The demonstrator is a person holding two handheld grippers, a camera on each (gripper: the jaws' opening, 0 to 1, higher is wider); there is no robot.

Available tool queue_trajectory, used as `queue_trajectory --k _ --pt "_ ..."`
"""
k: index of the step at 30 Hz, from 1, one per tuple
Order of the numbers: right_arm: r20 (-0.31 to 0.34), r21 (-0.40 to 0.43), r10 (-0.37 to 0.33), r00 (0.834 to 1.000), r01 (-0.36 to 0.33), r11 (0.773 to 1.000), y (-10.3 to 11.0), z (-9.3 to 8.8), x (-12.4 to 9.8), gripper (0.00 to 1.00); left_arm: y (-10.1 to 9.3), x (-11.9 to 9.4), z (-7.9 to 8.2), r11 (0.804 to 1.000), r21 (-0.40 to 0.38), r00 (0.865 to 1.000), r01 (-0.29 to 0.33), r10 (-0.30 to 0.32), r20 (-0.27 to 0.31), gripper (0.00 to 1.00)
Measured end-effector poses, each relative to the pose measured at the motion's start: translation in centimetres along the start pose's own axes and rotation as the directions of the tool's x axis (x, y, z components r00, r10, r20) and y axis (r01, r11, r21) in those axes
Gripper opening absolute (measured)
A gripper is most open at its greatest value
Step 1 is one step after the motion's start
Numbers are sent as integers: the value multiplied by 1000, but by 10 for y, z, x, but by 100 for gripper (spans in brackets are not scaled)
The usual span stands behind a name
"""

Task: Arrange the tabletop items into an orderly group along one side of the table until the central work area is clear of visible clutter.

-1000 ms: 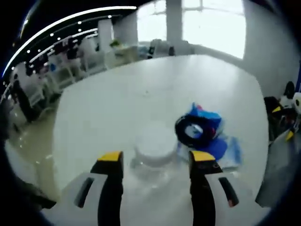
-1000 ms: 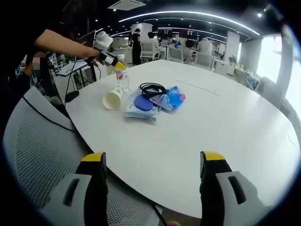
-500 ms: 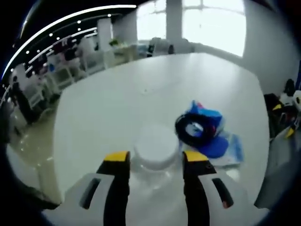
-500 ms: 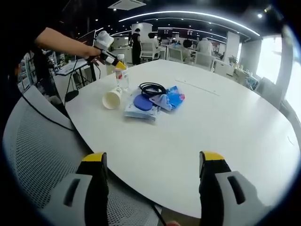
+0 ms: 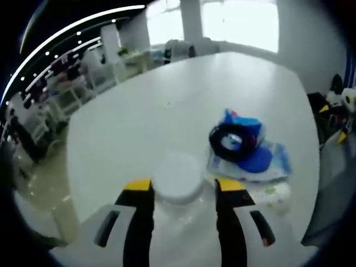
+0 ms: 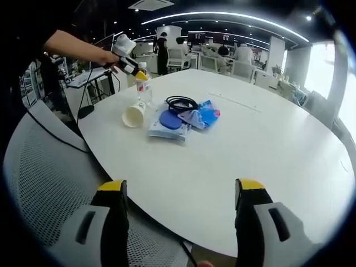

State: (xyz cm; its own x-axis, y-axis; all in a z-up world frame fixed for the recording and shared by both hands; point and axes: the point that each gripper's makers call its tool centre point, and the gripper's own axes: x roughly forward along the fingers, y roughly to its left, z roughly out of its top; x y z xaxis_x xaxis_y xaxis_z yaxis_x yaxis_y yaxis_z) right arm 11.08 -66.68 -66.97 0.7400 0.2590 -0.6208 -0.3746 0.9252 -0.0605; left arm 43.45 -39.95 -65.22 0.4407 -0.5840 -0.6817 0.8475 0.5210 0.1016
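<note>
**Left gripper clamps the bottle at the table's edge**

The clear bottle (image 5: pixel 177 181), white-capped, stands between the left gripper's (image 5: pixel 178 188) yellow tips, which pinch its neck. The right gripper view adds a tipped paper cup (image 6: pixel 133 115) beside it, then wipes pack (image 6: pixel 167 127), black cable (image 6: pixel 181 103), blue packet (image 6: pixel 207 115) on the white table (image 6: pixel 250 144). Office desks behind. Right gripper (image 6: pixel 182 192) gapes wide, holding nothing.

A: How's the left gripper view?
B: Soft and smeared throughout. The windows (image 5: pixel 239 22) at the far side blow out to white, and their glare washes over the tabletop (image 5: pixel 139 122).
A: And the right gripper view?
B: Much sharper. Curved ceiling light strips (image 6: pixel 222 16) give even light on the pale tabletop (image 6: pixel 267 144), with faint shadows. A window (image 6: pixel 320 61) glares at the far right, and straight lines bend toward the edges.
</note>
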Motion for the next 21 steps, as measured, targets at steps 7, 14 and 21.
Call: queue_trajectory --k 7,14,21 --pt "0 -1 2 1000 -2 1000 0 0 0 78 1 -3 -3 1000 24 1000 9 -8 -19 40" --pt "2 3 2 1000 -2 1000 0 0 0 76 1 -4 -3 999 46 1000 14 -13 -25 40" --pt "17 6 -12 1000 11 1000 -2 3 -1 79 1 -4 -3 999 54 999 5 -4 -32 40"
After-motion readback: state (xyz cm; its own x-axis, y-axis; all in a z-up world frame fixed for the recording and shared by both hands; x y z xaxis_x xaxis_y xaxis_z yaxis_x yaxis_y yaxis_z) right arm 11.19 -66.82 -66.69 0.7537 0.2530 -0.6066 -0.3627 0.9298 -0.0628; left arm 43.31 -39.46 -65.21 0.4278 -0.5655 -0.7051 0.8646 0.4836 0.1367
